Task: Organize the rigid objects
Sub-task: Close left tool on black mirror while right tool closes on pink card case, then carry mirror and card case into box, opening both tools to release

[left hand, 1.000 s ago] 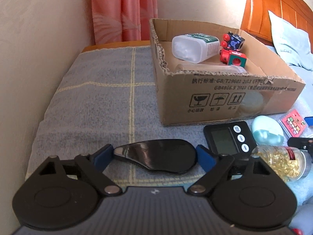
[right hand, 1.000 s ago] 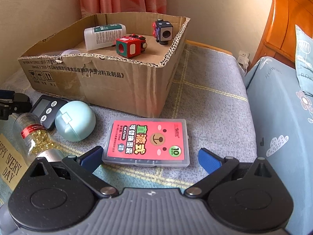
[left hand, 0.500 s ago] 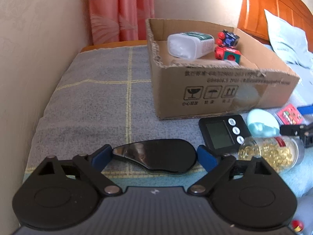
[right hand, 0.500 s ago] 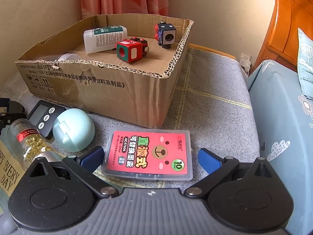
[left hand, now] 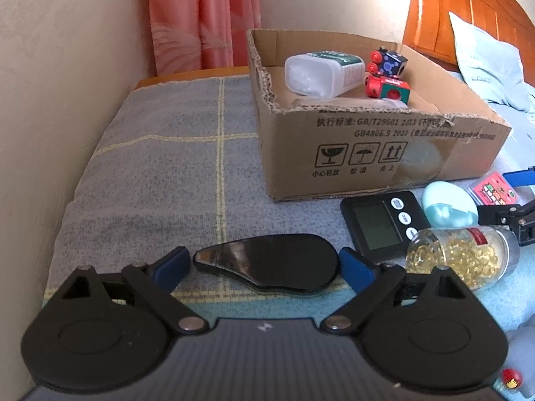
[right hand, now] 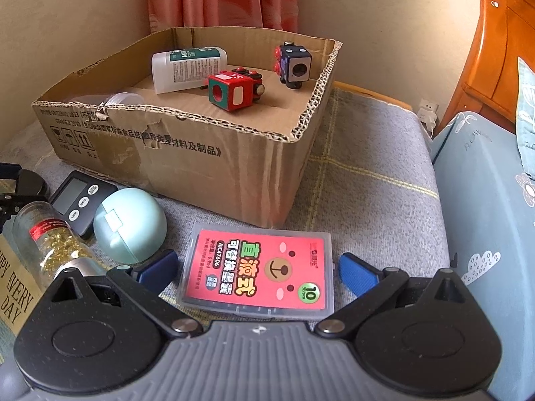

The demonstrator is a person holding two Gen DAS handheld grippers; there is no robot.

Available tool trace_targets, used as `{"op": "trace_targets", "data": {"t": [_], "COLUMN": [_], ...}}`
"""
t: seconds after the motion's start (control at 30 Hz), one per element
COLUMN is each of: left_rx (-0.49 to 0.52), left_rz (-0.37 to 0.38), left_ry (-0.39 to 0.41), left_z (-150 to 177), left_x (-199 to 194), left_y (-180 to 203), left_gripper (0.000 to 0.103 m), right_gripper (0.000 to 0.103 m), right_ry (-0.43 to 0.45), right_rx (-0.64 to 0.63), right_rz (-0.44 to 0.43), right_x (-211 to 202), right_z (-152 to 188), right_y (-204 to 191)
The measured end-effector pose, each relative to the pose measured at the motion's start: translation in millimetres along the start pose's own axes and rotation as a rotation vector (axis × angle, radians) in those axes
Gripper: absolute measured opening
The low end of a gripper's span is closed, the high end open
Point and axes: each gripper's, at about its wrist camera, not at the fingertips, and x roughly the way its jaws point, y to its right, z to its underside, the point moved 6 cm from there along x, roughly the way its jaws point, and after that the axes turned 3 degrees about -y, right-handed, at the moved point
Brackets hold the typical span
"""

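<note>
Straddling a glossy black case and a red-labelled plastic box lying flat before the half-filled cardboard carton, the left gripper and right gripper both stand wide open, holding nothing. Closing squarely on each item's sides looks best, since smooth shells may slip. A grey checked blanket covers the surface; pink curtains hang behind.

We saw a glossy black case between the left blue fingertips, on a grey cloth with pale yellow check lines. Between the right blue fingertips sat a clear box with a red bear label. Beyond them: plain brown cardboard box, mint-green egg, pink-and-gold curtain.
</note>
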Motion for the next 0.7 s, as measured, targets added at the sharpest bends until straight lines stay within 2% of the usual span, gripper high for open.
{"op": "trace_targets", "data": {"t": [0.2,0.7], "left_rx": [-0.01,0.03], "left_rz": [-0.01,0.009], "left_ry": [-0.01,-0.032], "left_z": [-1,1], "left_x": [0,-10], "left_y": [2,3], "left_gripper": [0.09,0.089], "right_gripper": [0.095,0.094], "right_ry": [0.006,-0.02], "right_rx": [0.006,-0.008], "right_rz": [0.008,0.026], "right_x": [-3,-14], "right_z": [0,3], "right_y": [-1,2]}}
